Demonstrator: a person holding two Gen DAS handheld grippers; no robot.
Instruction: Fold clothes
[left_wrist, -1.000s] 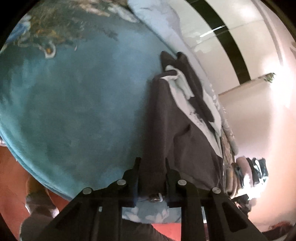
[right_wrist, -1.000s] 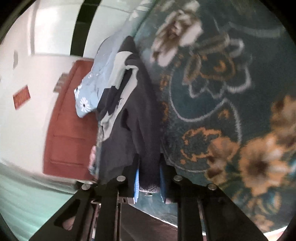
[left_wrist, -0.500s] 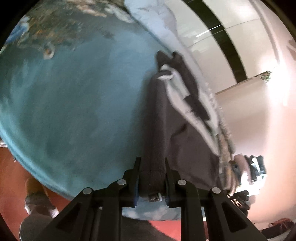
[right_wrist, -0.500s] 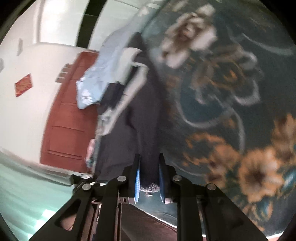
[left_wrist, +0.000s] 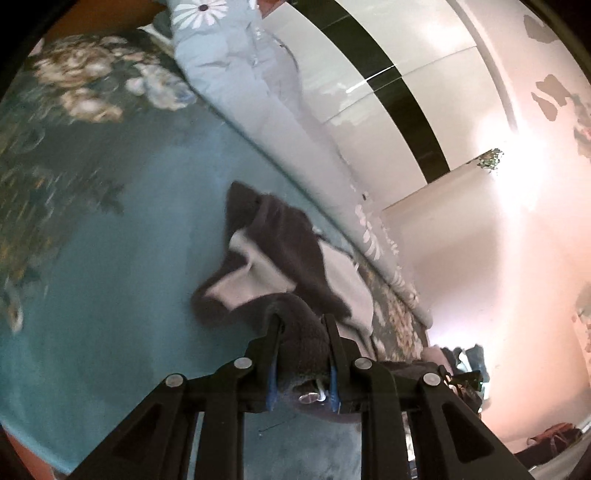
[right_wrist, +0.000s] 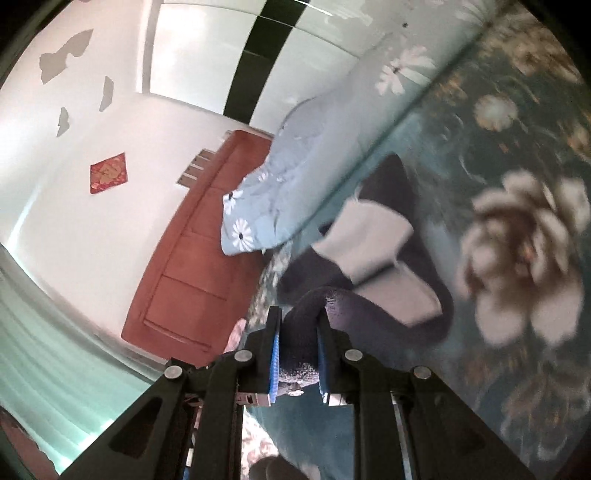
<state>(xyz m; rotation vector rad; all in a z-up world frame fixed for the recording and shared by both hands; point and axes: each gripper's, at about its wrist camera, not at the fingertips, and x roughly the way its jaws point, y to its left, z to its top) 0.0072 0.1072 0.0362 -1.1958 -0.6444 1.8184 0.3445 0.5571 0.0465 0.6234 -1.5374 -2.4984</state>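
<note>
Since the earlier frames, we note the dark garment (left_wrist: 284, 240), once stretched long, now doubled over on the bed.

We record the left gripper (left_wrist: 302, 339) clamped on a bunched dark edge of the garment, and the right gripper (right_wrist: 297, 332) likewise clamped on its own edge. The garment's pale inner panel (right_wrist: 373, 240) faces up, lying on the teal floral blanket (left_wrist: 92, 240) beside a light-blue daisy-print quilt (right_wrist: 280, 192). We see no containers; a red-brown door (right_wrist: 192, 266) stands beyond.
</note>
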